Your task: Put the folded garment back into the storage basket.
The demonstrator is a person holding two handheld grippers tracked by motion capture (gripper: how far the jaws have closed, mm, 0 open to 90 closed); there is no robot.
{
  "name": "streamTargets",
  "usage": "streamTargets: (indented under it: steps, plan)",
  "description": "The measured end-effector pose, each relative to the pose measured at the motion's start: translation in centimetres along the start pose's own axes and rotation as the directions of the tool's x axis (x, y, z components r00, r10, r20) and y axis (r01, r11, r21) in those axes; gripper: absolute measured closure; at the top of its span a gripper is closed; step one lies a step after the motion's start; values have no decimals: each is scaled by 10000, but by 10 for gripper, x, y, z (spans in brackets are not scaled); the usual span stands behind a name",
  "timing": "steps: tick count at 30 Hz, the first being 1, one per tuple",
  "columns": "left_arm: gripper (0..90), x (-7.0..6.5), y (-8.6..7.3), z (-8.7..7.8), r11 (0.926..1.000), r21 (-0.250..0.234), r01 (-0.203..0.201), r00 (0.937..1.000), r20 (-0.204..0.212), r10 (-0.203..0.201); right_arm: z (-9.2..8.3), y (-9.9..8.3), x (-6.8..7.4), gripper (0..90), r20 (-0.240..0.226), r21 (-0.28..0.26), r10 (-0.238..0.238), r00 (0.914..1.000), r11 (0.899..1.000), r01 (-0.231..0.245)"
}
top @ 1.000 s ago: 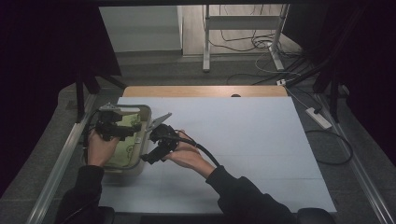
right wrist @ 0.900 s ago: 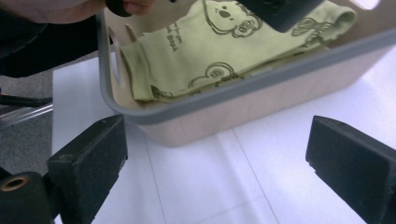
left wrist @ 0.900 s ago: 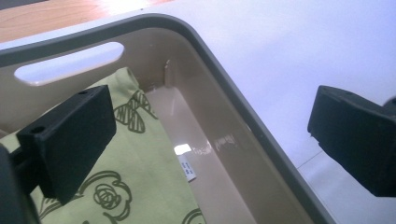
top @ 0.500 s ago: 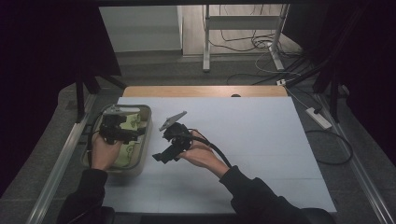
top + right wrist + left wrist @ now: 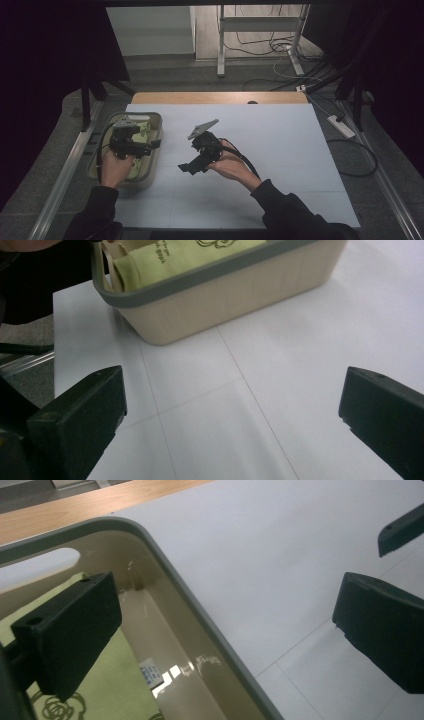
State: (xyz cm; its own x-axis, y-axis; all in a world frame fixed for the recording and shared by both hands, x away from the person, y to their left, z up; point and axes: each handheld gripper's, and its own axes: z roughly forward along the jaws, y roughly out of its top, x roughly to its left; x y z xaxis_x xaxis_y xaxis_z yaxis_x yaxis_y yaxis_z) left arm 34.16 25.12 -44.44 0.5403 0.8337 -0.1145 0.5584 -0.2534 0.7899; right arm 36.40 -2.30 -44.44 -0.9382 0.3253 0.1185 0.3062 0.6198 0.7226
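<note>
My left gripper (image 5: 131,142) hung over the beige basket (image 5: 154,131) that stood at the left edge of the table (image 5: 280,150), its jaws spread wide with one inside the basket wall and one outside over the white surface, pinching nothing. The green cloth (image 5: 185,257) lay folded in the bottom of the basket, against the wall on my side. My right gripper (image 5: 192,167) had come away from the basket toward the middle of the table, and its jaws had just been opening to their widest, with only bare white table between them in the right gripper view. I judged the cloth was stowed and both tools were backing off. To do that well, I needed to lift the left gripper straight up before drawing it aside, so that the inner jaw would not hook the grey rim (image 5: 200,615) and drag the basket off the table's left edge, and to keep the trailing cable clear of it.
</note>
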Motion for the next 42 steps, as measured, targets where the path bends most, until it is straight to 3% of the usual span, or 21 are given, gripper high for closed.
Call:
streamTargets:
  steps: [7, 18, 25, 42]
  plan:
    - [0, -10, -2, -1, 9998, -15, -220, 9997, 59, 221, -11, -12, -9, 0, 165, 6, 227, 9996, 9997, -228]
    - [0, -17, -4, -4, 9998, -67, -199, 9997, 102, 200, -30, -23, -16, 0, 400, -121, 459, 9981, 9989, -454]
    - [0, -23, -6, -6, 9995, 40, -323, 9994, 81, 323, -39, -30, -18, 0, 806, -315, 525, 9954, 9982, -501]
    - [0, -34, -11, -12, 9985, 95, -539, 9985, -47, 539, -56, -45, -17, 0, 929, -263, 534, 9942, 9983, -512]
